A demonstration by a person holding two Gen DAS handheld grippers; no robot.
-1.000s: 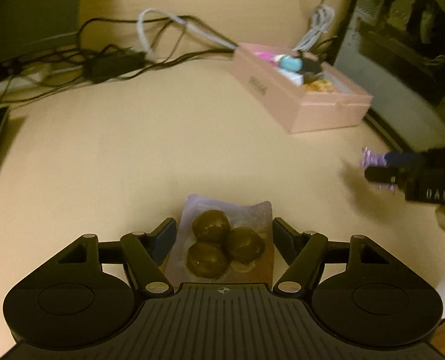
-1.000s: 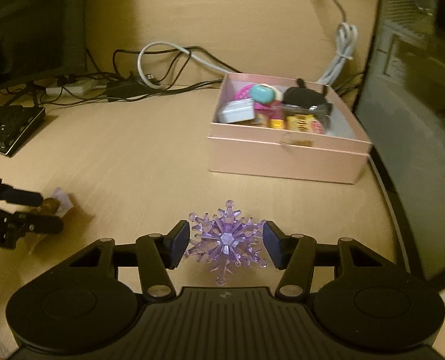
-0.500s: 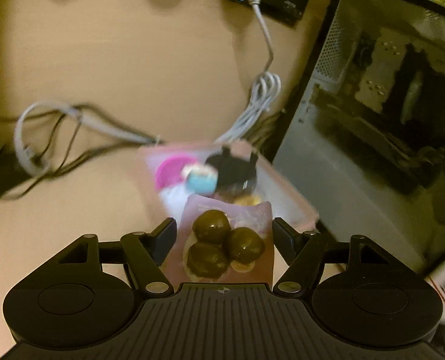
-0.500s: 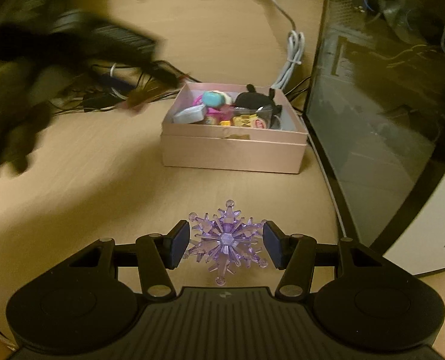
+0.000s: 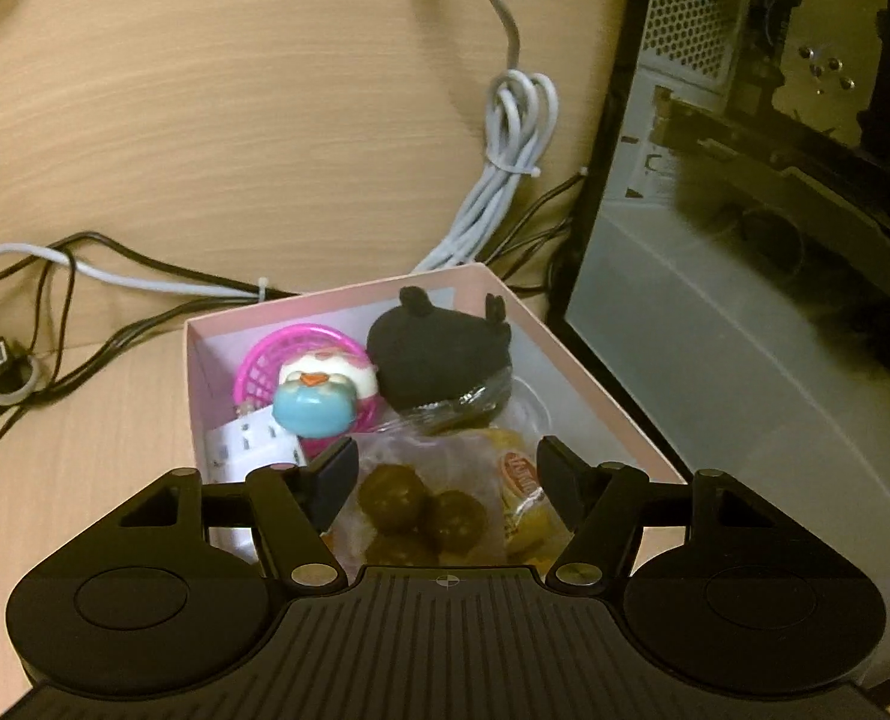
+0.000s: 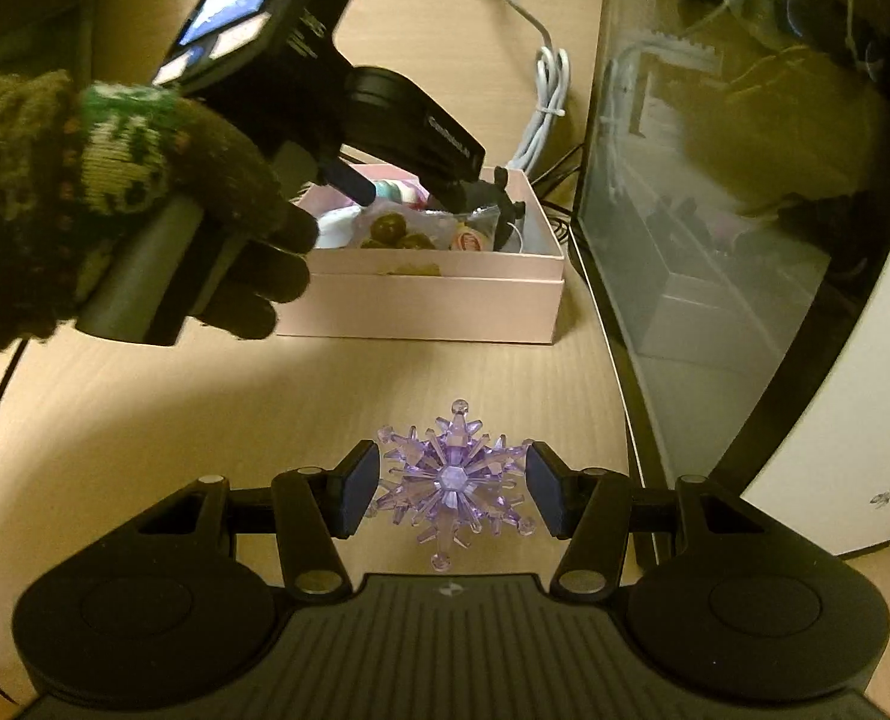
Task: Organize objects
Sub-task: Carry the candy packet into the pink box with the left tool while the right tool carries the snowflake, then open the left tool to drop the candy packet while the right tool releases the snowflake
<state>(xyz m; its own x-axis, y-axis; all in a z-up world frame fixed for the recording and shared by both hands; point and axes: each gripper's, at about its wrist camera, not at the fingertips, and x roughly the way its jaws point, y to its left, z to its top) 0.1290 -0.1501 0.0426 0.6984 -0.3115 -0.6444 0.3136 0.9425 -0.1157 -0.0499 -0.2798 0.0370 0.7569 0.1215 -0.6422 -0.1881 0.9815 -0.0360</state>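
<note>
A clear packet of brown balls [image 5: 420,510] sits between the pads of my left gripper [image 5: 448,471], whose jaws are closing on it. The packet hangs low over the near end of the open pink box [image 5: 595,372], above the items inside. In the right wrist view a gloved hand [image 6: 114,180] holds that left gripper [image 6: 426,195] over the pink box [image 6: 445,300]. My right gripper [image 6: 452,492] is shut on a purple crystal snowflake [image 6: 452,483], held above the desk in front of the box.
The box holds a blue-and-white penguin toy [image 5: 318,402], a pink basket [image 5: 282,360], a black plush [image 5: 438,354] and a yellow snack packet [image 5: 523,480]. A glass-sided computer case [image 5: 745,240] stands right beside the box. Bundled cables [image 5: 505,150] lie behind it.
My left gripper has carried the packet from the open desk across to the pink box and now holds it low over the contents. The right gripper has drifted slightly, still gripping the snowflake.
</note>
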